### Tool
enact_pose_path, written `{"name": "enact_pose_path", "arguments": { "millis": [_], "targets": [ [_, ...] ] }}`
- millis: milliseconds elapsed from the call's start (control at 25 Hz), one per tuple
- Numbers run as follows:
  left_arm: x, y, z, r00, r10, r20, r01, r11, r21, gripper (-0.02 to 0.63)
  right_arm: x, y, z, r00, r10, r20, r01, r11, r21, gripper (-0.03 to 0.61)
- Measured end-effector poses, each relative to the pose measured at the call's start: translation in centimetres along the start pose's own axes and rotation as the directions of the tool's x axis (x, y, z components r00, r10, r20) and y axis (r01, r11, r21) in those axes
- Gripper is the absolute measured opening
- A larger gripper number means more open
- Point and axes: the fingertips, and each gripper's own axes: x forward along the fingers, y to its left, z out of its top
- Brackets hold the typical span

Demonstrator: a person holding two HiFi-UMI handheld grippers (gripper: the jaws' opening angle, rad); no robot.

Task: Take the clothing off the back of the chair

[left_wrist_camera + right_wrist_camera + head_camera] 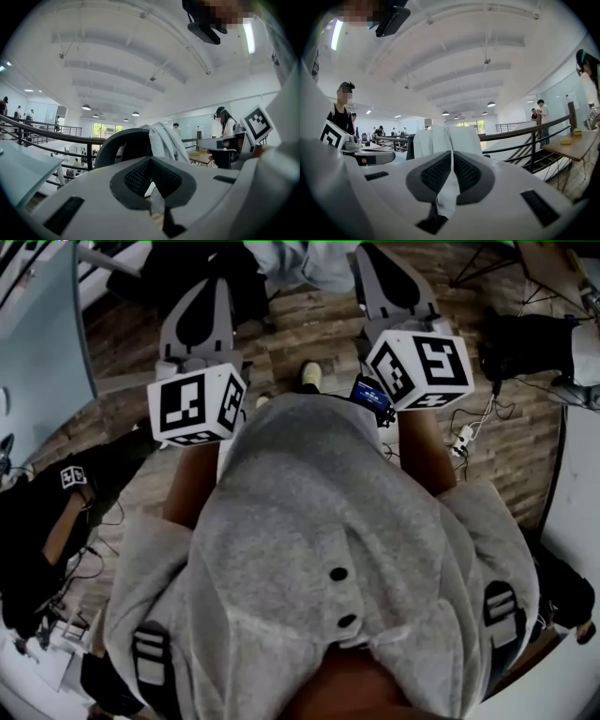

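Note:
White clothing (pixel 165 139) hangs over the top of a dark mesh chair back (pixel 123 149), straight ahead in both gripper views. In the right gripper view the clothing (pixel 445 139) covers most of the chair. My left gripper (pixel 151 161) is shut, with a pale strip of that cloth (pixel 157 202) pinched between its pads. My right gripper (pixel 451 157) is likewise shut on a white strip (pixel 448 199). The head view shows the left gripper (pixel 200 287) and right gripper (pixel 392 251) held out side by side, the pale clothing (pixel 305 263) between their tips, above my grey hoodie.
A pale desk (pixel 37 343) stands at the left, with a black bag (pixel 42 521) below it. Cables and a power strip (pixel 464 437) lie on the wooden floor at right. A black railing (pixel 525 131) and a wooden table (pixel 576 143) are beyond, with people standing around.

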Motion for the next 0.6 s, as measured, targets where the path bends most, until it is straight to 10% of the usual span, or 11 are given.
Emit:
{"name": "enact_pose_path", "arguments": {
  "millis": [280,600],
  "targets": [
    [0.6,0.2,0.0,1.000,0.024,-0.001,-0.024,1.000,-0.004,0.011,1.1,-0.4,-0.2,0.999,0.041,-0.015,-0.041,0.999,-0.004,0.072],
    [0.8,0.8,-0.4,0.998,0.064,-0.007,-0.064,0.998,-0.009,0.011,3.5,0.6,-1.0,0.989,0.137,-0.056,-0.140,0.989,-0.050,0.442]
  ]
}}
